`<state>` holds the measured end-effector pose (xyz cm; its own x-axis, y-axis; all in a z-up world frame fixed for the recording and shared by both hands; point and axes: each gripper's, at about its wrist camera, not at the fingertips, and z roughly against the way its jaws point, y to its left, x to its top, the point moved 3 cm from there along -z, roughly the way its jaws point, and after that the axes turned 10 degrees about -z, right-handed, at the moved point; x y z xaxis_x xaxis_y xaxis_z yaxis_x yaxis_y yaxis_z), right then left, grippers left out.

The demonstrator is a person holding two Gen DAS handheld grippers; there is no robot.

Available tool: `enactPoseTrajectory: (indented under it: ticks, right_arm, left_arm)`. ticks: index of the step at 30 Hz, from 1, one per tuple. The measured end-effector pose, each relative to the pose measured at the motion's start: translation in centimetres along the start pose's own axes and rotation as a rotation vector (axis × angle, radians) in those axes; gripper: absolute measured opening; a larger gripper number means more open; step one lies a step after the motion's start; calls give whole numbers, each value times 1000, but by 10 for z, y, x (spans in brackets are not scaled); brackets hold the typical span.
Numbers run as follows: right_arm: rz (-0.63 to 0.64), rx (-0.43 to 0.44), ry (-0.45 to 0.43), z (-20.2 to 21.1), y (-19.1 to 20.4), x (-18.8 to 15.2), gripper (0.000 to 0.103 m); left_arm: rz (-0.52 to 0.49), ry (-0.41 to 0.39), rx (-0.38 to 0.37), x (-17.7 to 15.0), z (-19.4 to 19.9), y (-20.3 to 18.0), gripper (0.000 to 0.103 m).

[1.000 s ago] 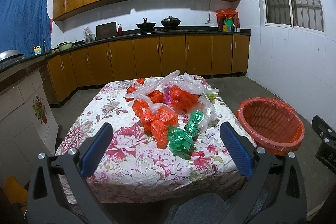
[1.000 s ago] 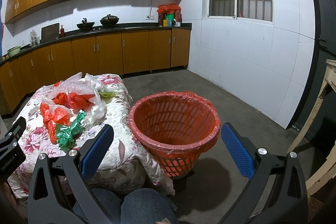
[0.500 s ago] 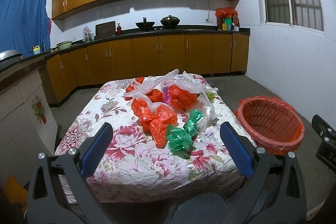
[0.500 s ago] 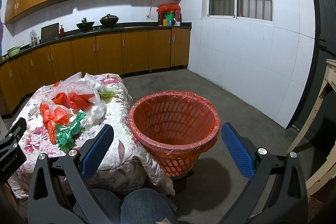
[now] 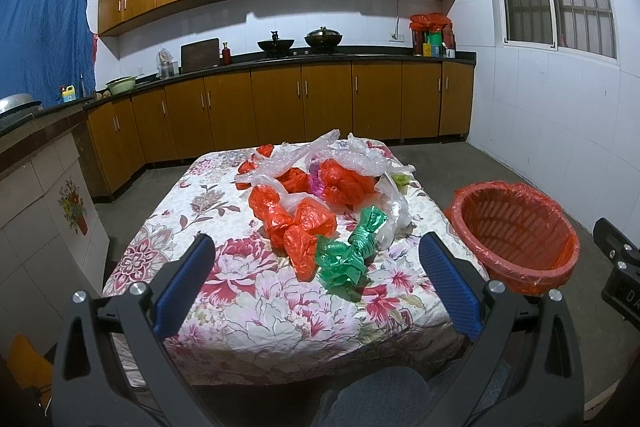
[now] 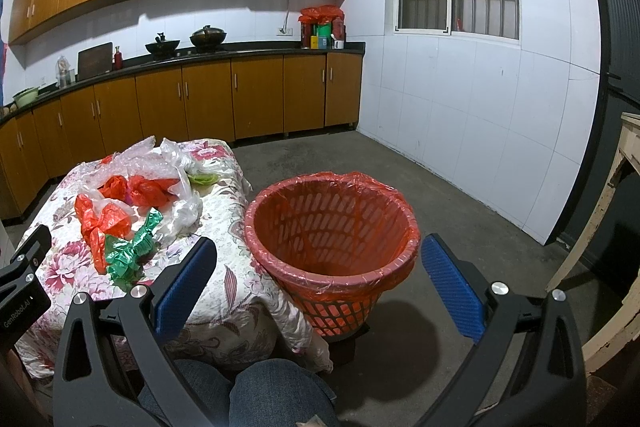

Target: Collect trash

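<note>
Nothing has shifted over the last second: your left gripper and right gripper stay wide open and empty. The bags lie untouched mid-frame on the table; the basket waits centre frame, so collecting hasn't begun.

Right gripper held low, jaws spread wide, blue pads empty. Between them, on the concrete floor: red mesh trash basket lined with a red bag, upright, nothing visible inside. Basket stands just beside the right edge of a table with floral cloth. On the cloth: crumpled red plastic bags, a green plastic bag nearest the front edge, clear plastic bags toward the far edge. Person's knees in jeans at bottom. Part of the left gripper at left margin.
</note>
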<state>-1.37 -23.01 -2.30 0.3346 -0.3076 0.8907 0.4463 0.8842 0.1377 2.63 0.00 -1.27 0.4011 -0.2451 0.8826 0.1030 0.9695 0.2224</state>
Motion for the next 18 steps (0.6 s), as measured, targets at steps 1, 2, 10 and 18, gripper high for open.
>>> enactPoseTrajectory:
  ticks: [1, 2, 10, 18]
  right_arm:
    - [0, 0, 0, 0, 0, 0, 101]
    - [0, 0, 0, 0, 0, 0, 101]
    - [0, 0, 1, -1, 0, 0, 101]
    - [1, -2, 7, -5, 1, -2, 101]
  left_arm:
    - [0, 0, 0, 0, 0, 0, 99]
    - [0, 1, 0, 0, -1, 0, 99]
    - [0, 3, 0, 1, -1, 1, 99]
    - [5, 15, -1, -9, -8, -1, 99]
